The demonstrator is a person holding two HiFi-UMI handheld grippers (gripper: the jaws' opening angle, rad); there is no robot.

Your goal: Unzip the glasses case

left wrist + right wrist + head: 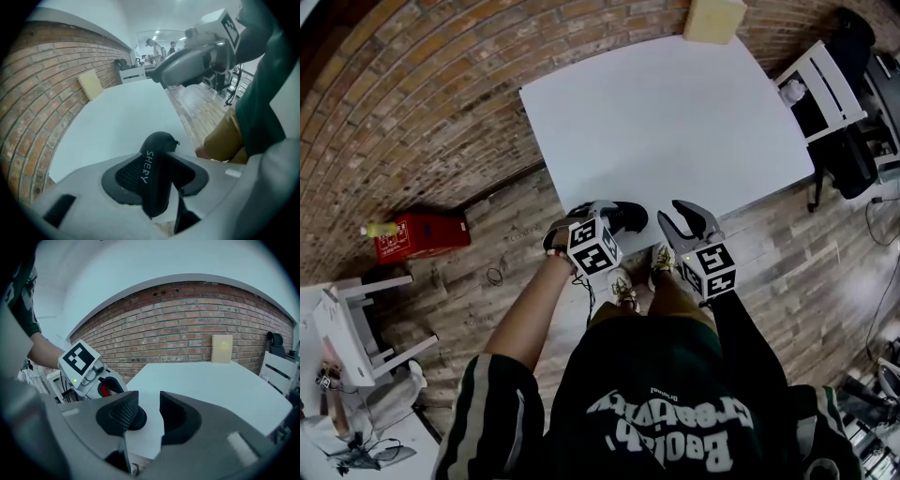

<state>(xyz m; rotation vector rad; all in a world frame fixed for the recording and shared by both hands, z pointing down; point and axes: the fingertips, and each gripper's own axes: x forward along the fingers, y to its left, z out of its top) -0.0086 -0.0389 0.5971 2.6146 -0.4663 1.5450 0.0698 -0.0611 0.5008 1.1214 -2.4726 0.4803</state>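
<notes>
A black glasses case (630, 217) marked SHERY lies at the near edge of the white table (675, 122). My left gripper (614, 220) is shut on it. In the left gripper view the case (151, 180) stands upright between the two pads, its zip pull at the top right. My right gripper (675, 217) hovers just right of the case, open, with nothing between its jaws. In the right gripper view, one rounded end of the case (136, 418) shows behind the left pad of that gripper (149, 411), and the left gripper (82, 364) is at the left.
A pale yellow block (712, 19) leans on the brick wall at the table's far end. A white chair (820, 89) stands to the table's right. A red box (422, 234) and another white chair (347, 328) are on the floor at left.
</notes>
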